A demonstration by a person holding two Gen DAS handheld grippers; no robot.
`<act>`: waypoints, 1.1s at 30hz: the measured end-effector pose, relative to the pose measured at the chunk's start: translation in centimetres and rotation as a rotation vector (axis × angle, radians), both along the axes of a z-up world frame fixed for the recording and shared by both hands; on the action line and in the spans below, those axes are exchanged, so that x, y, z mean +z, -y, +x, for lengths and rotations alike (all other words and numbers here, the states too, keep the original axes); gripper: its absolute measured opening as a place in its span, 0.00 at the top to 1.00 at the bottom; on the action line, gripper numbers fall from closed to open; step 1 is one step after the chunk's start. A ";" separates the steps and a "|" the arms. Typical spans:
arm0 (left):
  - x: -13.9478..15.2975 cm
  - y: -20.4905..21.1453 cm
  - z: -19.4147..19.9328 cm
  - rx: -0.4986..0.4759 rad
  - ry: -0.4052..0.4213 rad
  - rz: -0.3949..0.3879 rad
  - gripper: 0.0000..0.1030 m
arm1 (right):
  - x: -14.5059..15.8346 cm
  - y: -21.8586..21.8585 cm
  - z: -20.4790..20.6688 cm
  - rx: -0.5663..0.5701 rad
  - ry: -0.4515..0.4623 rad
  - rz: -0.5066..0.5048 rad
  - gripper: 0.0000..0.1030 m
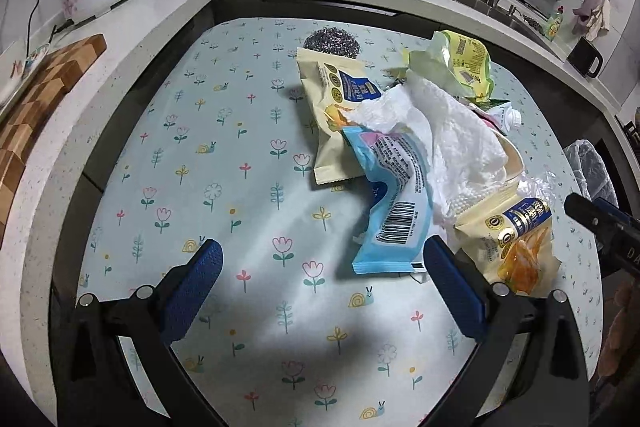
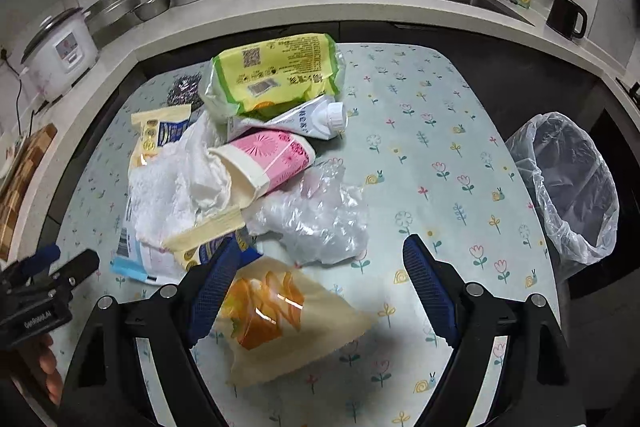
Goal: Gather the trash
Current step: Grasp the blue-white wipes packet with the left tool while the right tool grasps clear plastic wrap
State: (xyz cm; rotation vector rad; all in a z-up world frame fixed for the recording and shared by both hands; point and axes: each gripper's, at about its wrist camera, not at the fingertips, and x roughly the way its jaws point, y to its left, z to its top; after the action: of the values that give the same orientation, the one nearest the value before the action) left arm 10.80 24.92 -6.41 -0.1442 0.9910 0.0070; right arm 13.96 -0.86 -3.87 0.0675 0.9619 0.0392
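Both grippers are held above a flower-patterned table point(image 2: 460, 131), jaws spread wide, nothing gripped. The left gripper point(image 1: 322, 259) is aimed at the near end of a blue wrapper point(image 1: 394, 211). The right gripper point(image 2: 320, 259) straddles a cream snack bag point(image 2: 280, 323) printed with orange chips; its left finger overlaps the bag's upper edge, though contact cannot be confirmed.

The trash lies heaped at mid-table, pieces touching and overlapping. A lined bin point(image 2: 572, 187) stands off the table's right edge, well apart from the heap.

Risks noted:
- The paper towel point(image 1: 448, 131) is draped over several items; it is likely to be dragged along when a neighbour is lifted.
- The crumpled clear plastic point(image 2: 320, 223) is thin and slippery and may slide from the pads.
- The pink cup point(image 2: 272, 163) lies on its side and may roll.
- The grippers work close together; a collision is possible.
- Light pieces may fall short of the bin.

Count: two cream snack bags, one blue wrapper, one yellow-green bag point(image 2: 280, 71), one carton point(image 2: 304, 121) with a cap, one pink cup, one paper towel, one clear plastic piece, one steel scrubber point(image 1: 332, 41), one bin.
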 end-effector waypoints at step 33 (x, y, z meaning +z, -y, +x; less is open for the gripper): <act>-1.5 4.1 2.9 -0.096 -0.057 -0.108 0.53 | -3.1 -2.0 2.0 0.065 -0.060 -0.001 0.76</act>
State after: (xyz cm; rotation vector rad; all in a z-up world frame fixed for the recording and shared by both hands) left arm 13.68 20.84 -7.94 -0.1957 1.0549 -0.1313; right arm 15.94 1.17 -7.01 0.0368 1.0242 0.0974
